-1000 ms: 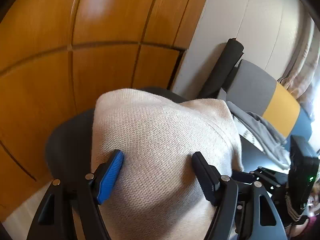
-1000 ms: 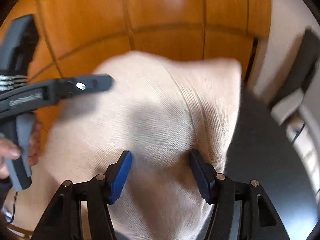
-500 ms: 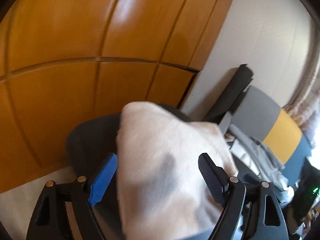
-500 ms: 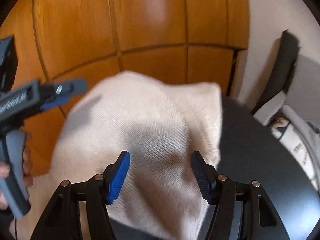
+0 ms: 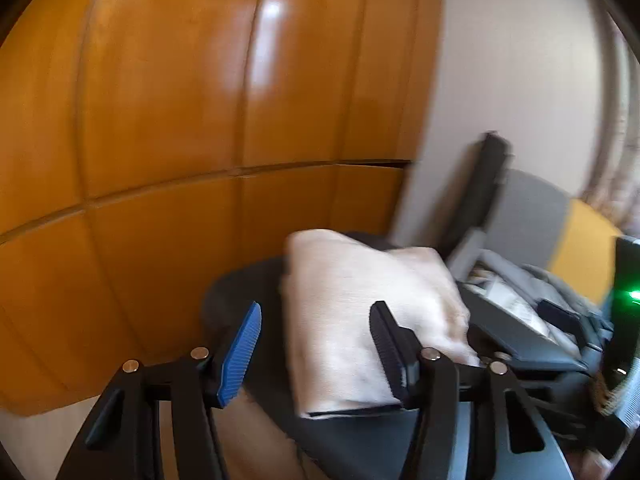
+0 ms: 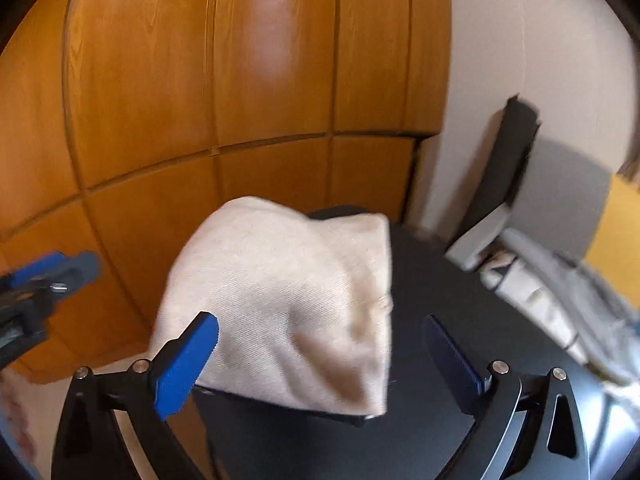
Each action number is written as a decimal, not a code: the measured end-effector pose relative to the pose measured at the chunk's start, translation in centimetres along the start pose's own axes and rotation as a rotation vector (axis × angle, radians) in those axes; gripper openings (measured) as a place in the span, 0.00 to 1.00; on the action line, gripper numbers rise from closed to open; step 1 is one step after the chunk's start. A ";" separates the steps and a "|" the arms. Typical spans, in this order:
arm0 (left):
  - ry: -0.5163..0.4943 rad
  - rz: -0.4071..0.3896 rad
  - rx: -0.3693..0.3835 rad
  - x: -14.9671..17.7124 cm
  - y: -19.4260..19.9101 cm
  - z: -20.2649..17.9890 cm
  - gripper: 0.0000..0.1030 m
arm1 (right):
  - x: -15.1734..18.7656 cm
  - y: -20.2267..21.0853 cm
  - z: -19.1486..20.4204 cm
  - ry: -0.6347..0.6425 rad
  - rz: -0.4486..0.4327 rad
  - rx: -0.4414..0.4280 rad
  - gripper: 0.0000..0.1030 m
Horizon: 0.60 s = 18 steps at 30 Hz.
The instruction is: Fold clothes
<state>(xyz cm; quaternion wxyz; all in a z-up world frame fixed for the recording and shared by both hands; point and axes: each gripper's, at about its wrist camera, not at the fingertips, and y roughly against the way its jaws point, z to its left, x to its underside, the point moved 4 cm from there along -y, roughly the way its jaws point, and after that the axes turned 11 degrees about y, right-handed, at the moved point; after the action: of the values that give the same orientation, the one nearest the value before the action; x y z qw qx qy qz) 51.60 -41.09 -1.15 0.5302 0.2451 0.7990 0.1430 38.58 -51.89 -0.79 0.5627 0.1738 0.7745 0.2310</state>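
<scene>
Right tool (image 6: 320,354) has just opened wide; left tool (image 5: 316,346) has just been closing, both empty.

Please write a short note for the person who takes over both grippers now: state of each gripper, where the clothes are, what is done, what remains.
Left gripper: open, holds nothing; its jaws have just been closing.
Right gripper: open wide, holds nothing; its jaws have just been opening.
Beige sweater: lies folded on the round black table, released, in front of the wooden cupboard.
Done: this sweater looks folded.
Left: more clothes lie in a pile to the right; probably take the next one from there.
</scene>
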 end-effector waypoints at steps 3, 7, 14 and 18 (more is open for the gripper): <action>-0.059 -0.064 -0.227 -0.7 0.3 1.0 0.46 | -0.4 0.3 0.4 0.003 -0.015 0.001 1.00; -0.123 -0.171 -0.423 -1.2 1.5 1.7 0.46 | -0.5 0.7 1.3 0.009 -0.019 -0.019 1.00; -0.148 -0.112 -0.395 -0.2 1.4 1.1 0.46 | -0.6 0.4 2.8 0.052 -0.016 -0.035 1.00; -0.134 -0.070 -0.353 0.6 0.6 0.7 0.46 | -0.7 -0.2 2.6 0.066 -0.012 0.010 1.00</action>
<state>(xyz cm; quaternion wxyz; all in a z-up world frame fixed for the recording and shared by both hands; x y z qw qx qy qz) 52.21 -40.28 -1.56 0.6216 0.1294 0.7324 0.2459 41.24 -51.96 -1.00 0.5373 0.1642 0.7948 0.2296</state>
